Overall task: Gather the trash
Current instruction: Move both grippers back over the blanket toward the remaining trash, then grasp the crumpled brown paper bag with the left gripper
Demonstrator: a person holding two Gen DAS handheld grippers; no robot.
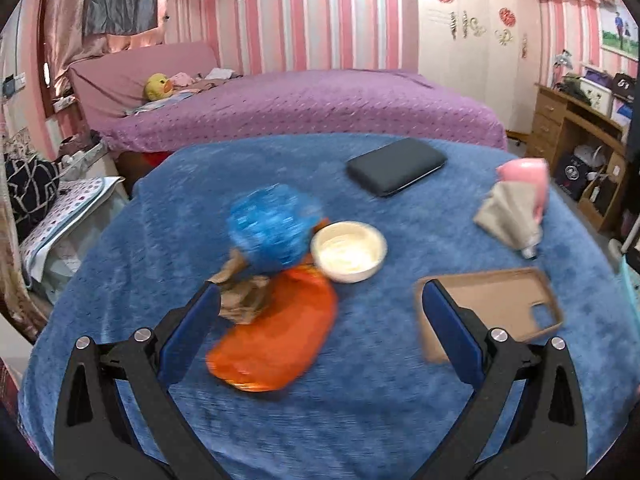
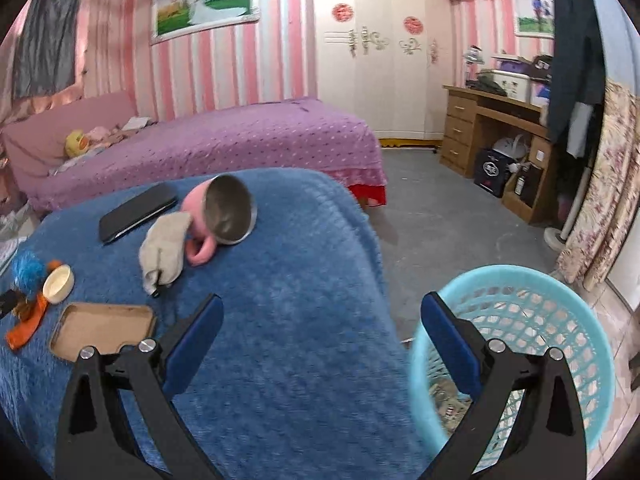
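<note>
We have the left gripper [image 1: 320, 320] with fingers spread over the orange wrapper [image 1: 276, 340] and what looks like crumpled paper [image 1: 240, 300] on the bench [image 1: 360, 400]; close squarely, low. The right gripper [image 2: 320, 332], also spread, waits by the basket [image 2: 520, 320]

The left wrist view is taken from low above the near edge of a blue blanket [image 1: 360, 400], facing across it toward the purple bed [image 1: 320, 104] and the striped wall. A cream bowl [image 1: 349, 251], an orange wrapper [image 1: 276, 336] and a brown phone case [image 1: 496, 308] are seen close, between the open fingers.

The right wrist view is set further right, at the blanket's right edge, facing the same way but angled toward the wardrobe [image 2: 384, 52] and desk [image 2: 488, 120]. A turquoise basket [image 2: 560, 304] is seen close at lower right.

Shared by both views are the blanket, bed, bowl, phone case, a black tablet [image 2: 136, 212] and a pink mug [image 2: 208, 216].
</note>
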